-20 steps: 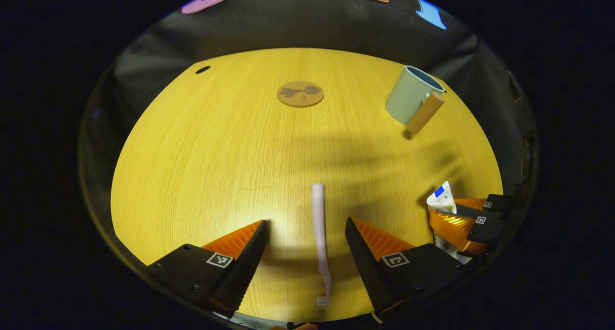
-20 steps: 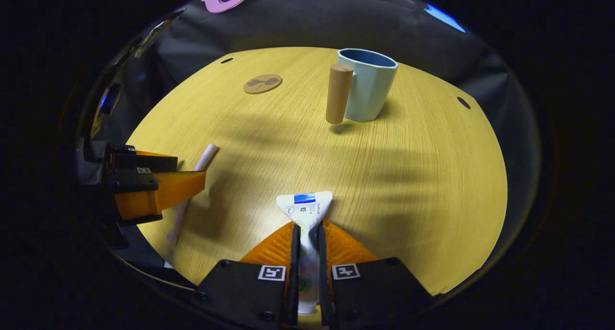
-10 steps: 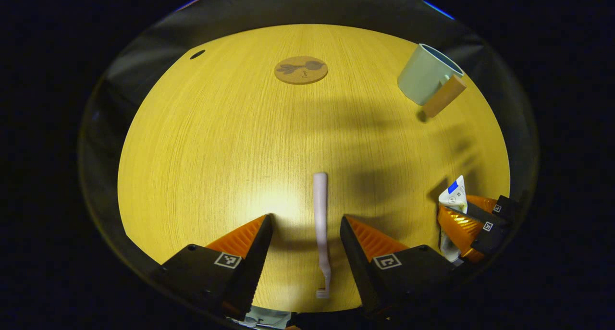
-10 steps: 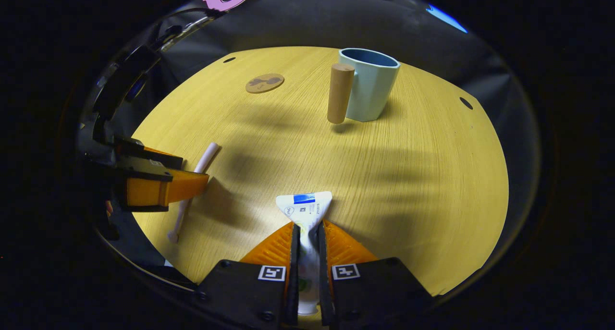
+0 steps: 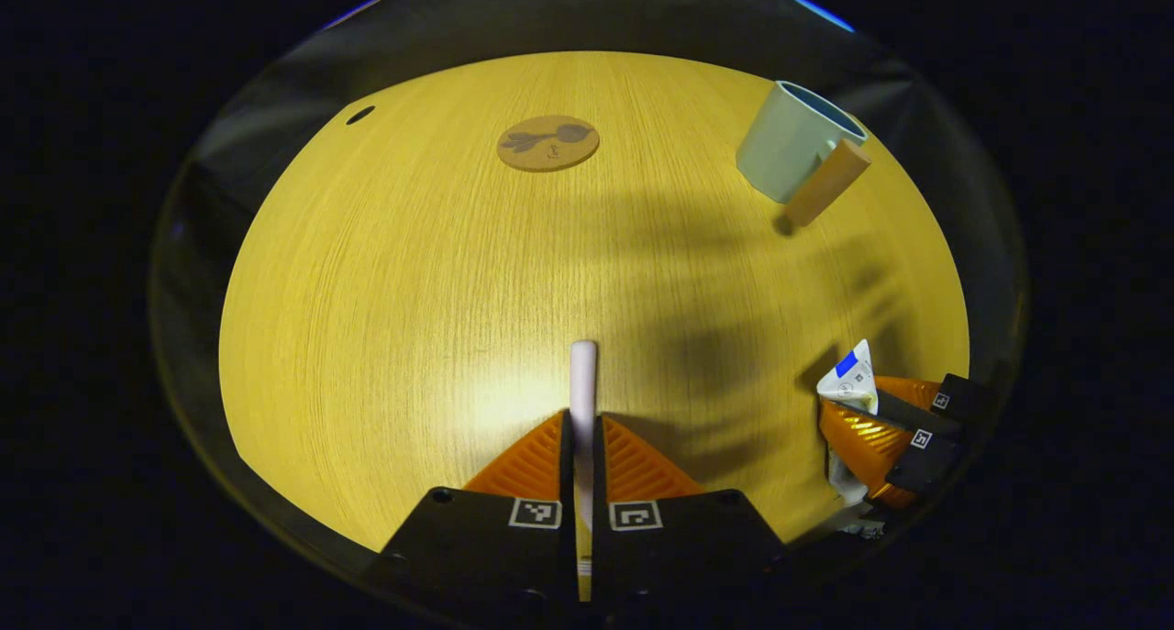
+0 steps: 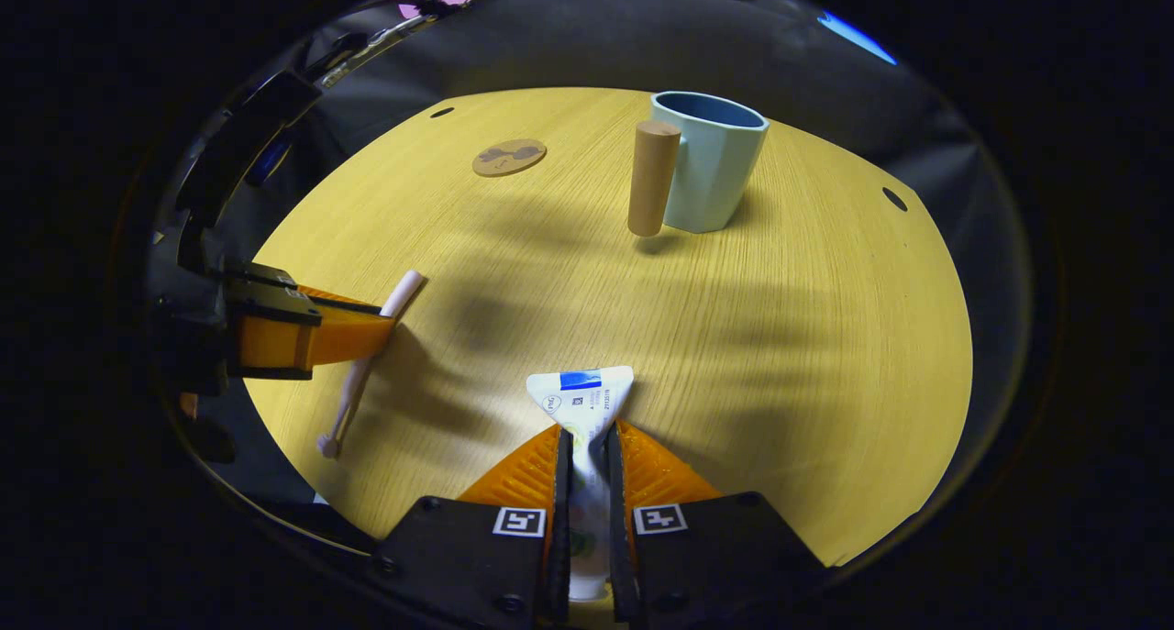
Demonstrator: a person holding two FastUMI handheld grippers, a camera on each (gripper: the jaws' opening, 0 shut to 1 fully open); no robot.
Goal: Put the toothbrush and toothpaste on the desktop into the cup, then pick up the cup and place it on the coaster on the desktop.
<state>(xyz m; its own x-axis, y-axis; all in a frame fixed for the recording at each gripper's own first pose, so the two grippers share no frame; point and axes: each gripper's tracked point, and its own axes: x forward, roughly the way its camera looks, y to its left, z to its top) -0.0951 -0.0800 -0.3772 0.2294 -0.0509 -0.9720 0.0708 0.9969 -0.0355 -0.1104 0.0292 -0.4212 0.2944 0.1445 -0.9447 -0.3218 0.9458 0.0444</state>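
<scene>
A pale pink toothbrush [image 5: 582,382] lies on the wooden desktop [image 5: 413,272], and my left gripper [image 5: 581,428] is shut on its handle. In the right gripper view the same toothbrush [image 6: 362,373] pokes out both sides of the left gripper [image 6: 367,332]. My right gripper [image 6: 587,437] is shut on a white toothpaste tube [image 6: 584,396] with a blue mark; the tube [image 5: 848,382] is also at the right of the left gripper view. A light blue cup [image 6: 711,162] with a wooden handle [image 6: 651,179] stands upright at the far side. A round cork coaster [image 5: 548,143] lies at the far middle.
Small dark holes [image 6: 893,198] are cut into the desktop near its far corners. Black cloth walls the booth behind the table. A wide stretch of bare wood lies between the grippers and the cup [image 5: 789,139].
My left gripper has gone from open around the toothbrush to shut on its handle. The right gripper stays shut on the toothpaste tube, barely moving.
</scene>
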